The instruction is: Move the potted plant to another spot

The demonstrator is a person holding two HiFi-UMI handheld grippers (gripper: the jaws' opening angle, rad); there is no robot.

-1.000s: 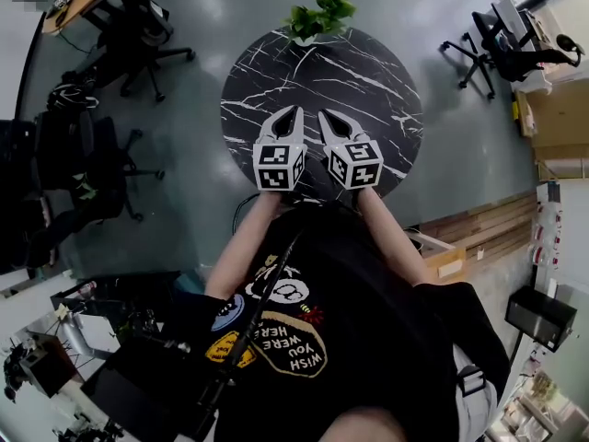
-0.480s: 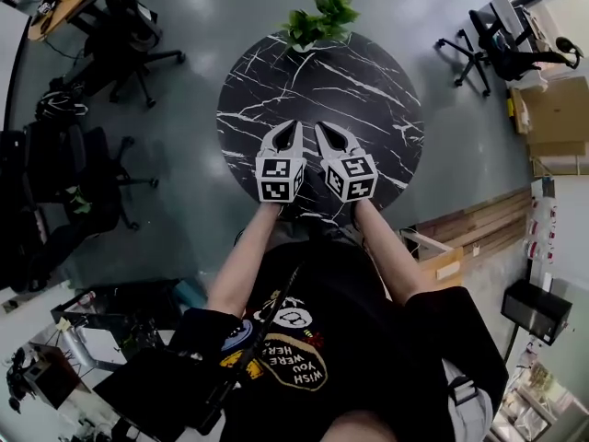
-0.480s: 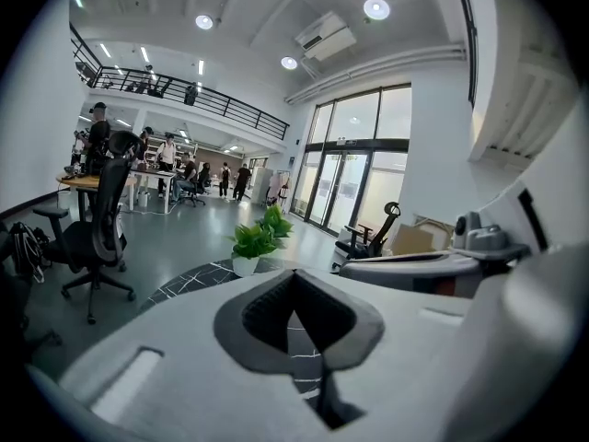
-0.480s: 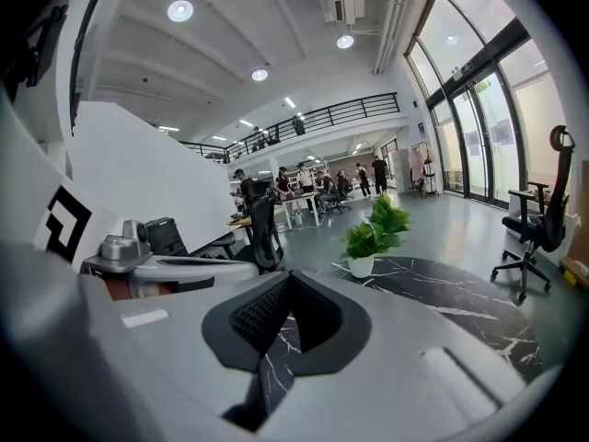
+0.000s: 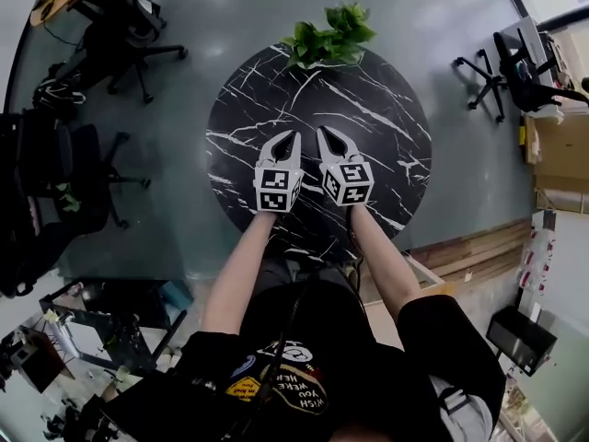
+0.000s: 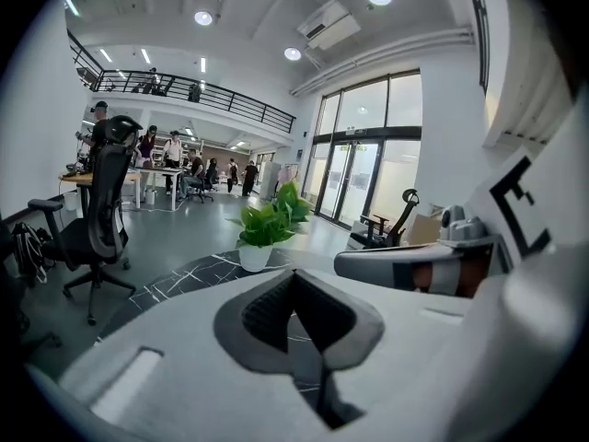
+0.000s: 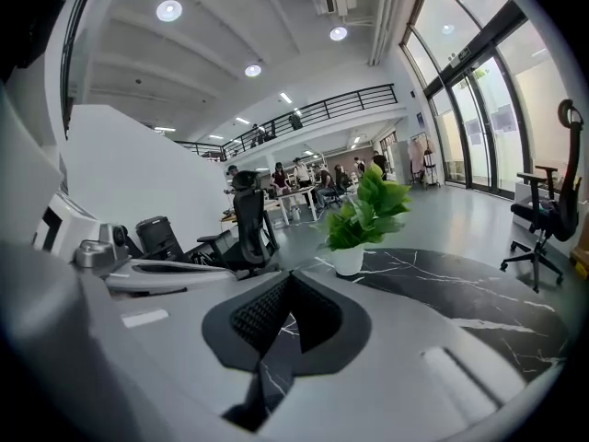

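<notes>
Potted plant (image 5: 329,37) stood at the far edge of the round tabletop (image 5: 396,127), well apart from both hands. Left hand-held gripper (image 5: 292,140) and right hand-held gripper (image 5: 325,135) were closed and empty; each would need opening wide before flanking the pot (image 6: 255,257)

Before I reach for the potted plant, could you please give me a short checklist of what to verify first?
1. The potted plant stands upright at the far edge of the round marble table: ok.
2. The tabletop between the grippers and the plant is bare: ok.
3. The left hand-held gripper is open for a grasp: not ok, jaws together.
4. The right hand-held gripper is open for a grasp: not ok, jaws together.
5. Both grippers hold nothing: ok.
</notes>
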